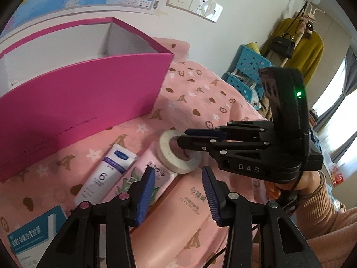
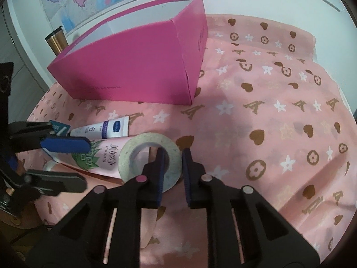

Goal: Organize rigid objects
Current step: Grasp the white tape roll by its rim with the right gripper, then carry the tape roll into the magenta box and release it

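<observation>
A white tape roll (image 1: 169,156) (image 2: 136,143) leans on a pink bottle (image 1: 185,205) on the pink cloth. My right gripper (image 2: 173,154) (image 1: 183,137) is shut on the roll's wall, one finger in the hole and one outside. My left gripper (image 1: 178,185) (image 2: 62,163) is open, its blue pads apart on either side of the bottle's top. I see no pad pressing on it. A pink tube (image 1: 152,156) (image 2: 104,154) and a white tube marked 6 (image 1: 111,169) (image 2: 100,130) lie beside the roll. An open magenta box (image 1: 89,93) (image 2: 125,73) stands behind them.
A blue-and-white carton (image 1: 29,234) (image 2: 59,127) lies at the near left. A steel tumbler (image 2: 57,40) stands behind the box. Blue baskets (image 1: 250,67) and a coat rack are off the table's far side. A sleeved hand (image 1: 312,192) holds the right gripper.
</observation>
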